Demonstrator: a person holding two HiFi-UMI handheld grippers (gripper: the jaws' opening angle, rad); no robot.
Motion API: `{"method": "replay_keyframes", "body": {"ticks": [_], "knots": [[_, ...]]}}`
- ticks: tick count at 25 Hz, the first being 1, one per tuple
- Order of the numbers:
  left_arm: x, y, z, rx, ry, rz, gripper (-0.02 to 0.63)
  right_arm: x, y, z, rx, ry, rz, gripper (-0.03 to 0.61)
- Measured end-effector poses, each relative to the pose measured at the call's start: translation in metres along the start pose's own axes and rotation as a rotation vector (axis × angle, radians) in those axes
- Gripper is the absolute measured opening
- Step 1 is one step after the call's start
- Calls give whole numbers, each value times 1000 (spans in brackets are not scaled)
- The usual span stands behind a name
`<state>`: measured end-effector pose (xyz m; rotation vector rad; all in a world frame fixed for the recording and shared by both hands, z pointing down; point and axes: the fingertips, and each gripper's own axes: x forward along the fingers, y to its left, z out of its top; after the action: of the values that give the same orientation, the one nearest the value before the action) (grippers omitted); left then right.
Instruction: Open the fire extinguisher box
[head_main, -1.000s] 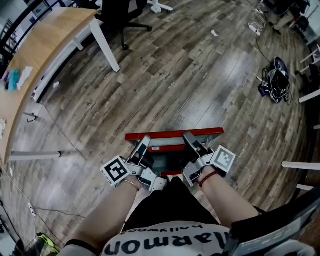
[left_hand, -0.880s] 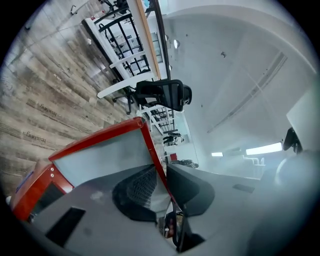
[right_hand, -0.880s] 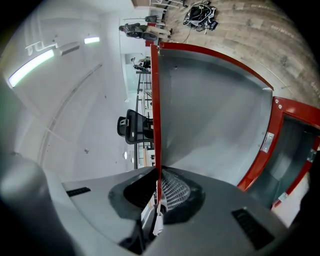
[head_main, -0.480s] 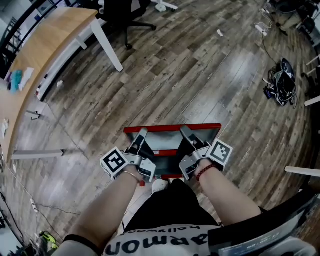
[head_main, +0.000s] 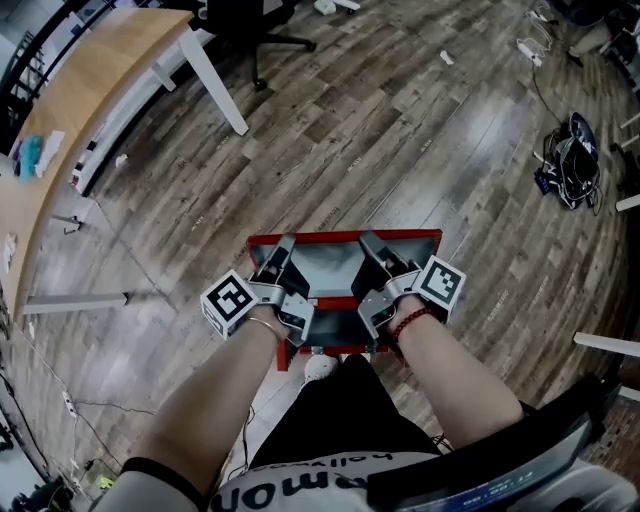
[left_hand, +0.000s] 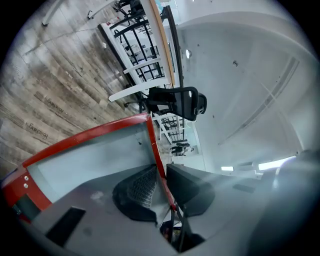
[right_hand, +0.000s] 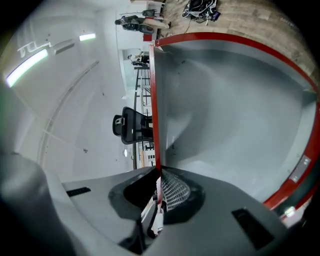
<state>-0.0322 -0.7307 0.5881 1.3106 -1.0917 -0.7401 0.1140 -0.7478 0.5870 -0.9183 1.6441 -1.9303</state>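
Head view: shows the fire extinguisher box lid (head_main: 335, 270) at 6 o'clock on the wooden floor (head_main: 400, 130), with the left gripper (head_main: 283, 250) on its 9 o'clock side and the right gripper (head_main: 370, 245) on its 3 o'clock side, presumably to swing it evenly.
Left gripper view: shows narrow jaws pinching the red frame (left_hand: 150, 135).
Right gripper view: shows the same narrow pinch, with the frame running toward 12 o'clock.

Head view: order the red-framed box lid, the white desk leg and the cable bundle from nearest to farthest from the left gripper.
1. Red-framed lid: its left edge is clamped in the left gripper.
2. White desk leg: upper left of the view.
3. Cable bundle: far right of the view.
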Motion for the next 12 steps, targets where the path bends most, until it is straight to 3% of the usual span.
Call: {"method": "replay_keyframes", "body": {"ticks": [4,12], "knots": [[10,10,7,24,2,43,43,12,-4,6,18,-2,3,31],[19,17,13,27,-9,21,43,24,-12,12,-4,58,4,31]]}}
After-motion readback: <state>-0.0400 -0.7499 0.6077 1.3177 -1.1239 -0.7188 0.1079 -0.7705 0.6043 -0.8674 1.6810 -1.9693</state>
